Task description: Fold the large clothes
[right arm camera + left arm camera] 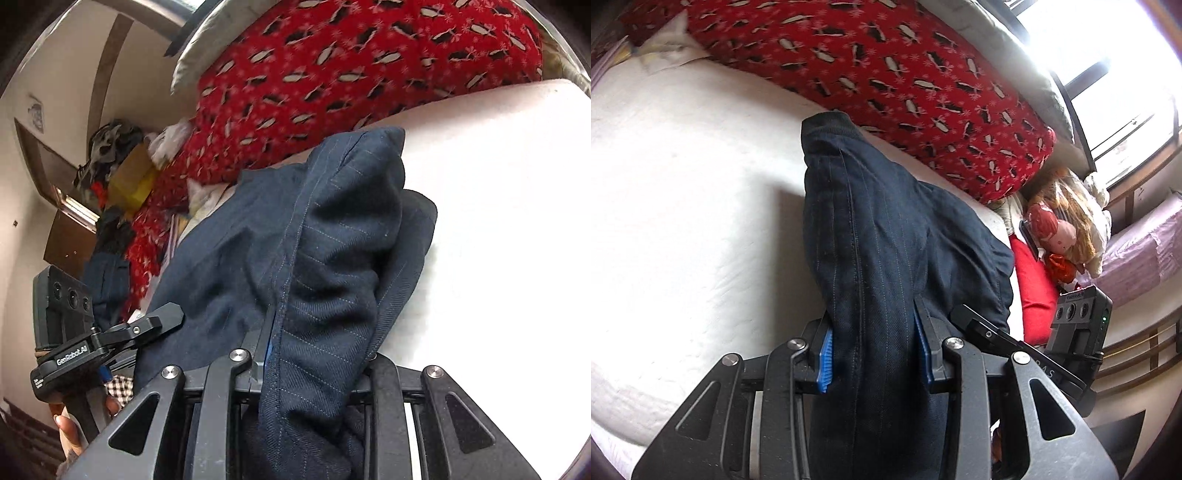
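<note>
Now, left claw [873, 352] clamped on dark trousers [886, 240], right claw [314, 365] gripping them too, over white bed [683, 203]

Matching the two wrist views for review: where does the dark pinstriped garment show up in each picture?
Left wrist: dark pinstriped garment runs up the centre from the left gripper, clamped between its blue pads.
Right wrist: it fills the centre and lower middle, bunched in the right gripper.
Shared landmark: red penguin-print bedding across the top of both, behind the white bed surface.
</note>
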A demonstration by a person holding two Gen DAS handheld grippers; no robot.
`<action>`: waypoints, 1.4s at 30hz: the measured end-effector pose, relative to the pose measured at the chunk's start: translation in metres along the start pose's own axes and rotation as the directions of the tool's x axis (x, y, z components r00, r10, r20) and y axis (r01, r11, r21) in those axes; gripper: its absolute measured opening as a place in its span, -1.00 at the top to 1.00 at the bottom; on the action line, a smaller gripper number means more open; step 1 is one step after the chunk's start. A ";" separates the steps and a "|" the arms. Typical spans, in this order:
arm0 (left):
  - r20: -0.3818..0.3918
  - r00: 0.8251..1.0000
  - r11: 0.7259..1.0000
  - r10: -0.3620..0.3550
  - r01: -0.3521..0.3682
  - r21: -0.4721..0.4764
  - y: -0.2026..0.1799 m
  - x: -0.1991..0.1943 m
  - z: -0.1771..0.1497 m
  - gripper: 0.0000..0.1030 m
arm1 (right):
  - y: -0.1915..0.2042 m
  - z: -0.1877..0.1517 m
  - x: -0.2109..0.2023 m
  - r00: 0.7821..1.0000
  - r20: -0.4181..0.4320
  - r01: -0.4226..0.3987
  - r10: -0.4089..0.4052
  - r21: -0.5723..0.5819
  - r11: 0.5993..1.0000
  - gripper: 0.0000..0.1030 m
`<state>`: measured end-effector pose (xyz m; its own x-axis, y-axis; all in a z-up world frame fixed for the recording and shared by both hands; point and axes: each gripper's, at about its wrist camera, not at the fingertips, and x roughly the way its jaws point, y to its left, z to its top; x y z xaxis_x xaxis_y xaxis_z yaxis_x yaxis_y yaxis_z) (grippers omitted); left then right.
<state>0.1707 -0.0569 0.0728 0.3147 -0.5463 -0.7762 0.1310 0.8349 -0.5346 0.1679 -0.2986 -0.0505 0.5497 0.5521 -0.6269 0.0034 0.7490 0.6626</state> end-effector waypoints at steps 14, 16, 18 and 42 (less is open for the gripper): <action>-0.033 0.999 0.993 0.021 -0.024 -0.119 0.062 -0.002 -0.015 0.15 | -0.040 -0.022 -0.011 0.998 -0.002 0.067 -0.068 0.146 0.987 0.22; 0.026 1.000 0.995 0.009 -0.006 -0.101 0.050 -0.010 -0.005 0.15 | -0.043 -0.009 -0.020 0.996 0.068 0.042 -0.054 0.173 0.984 0.15; 0.034 0.999 0.999 0.013 -0.011 -0.042 0.032 -0.002 0.005 0.12 | -0.044 0.005 -0.014 0.997 0.079 -0.013 -0.001 0.178 0.984 0.14; -0.100 0.977 0.963 0.188 -0.164 0.213 0.011 0.051 -0.063 0.03 | -0.018 -0.037 -0.042 1.000 -0.007 0.021 -0.023 -0.186 0.982 0.27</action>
<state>0.1294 -0.0797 0.0063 0.2384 -0.3833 -0.8923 0.2747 0.9079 -0.3167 0.1138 -0.3209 -0.0515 0.5440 0.5375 -0.6443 -0.1401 0.8153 0.5618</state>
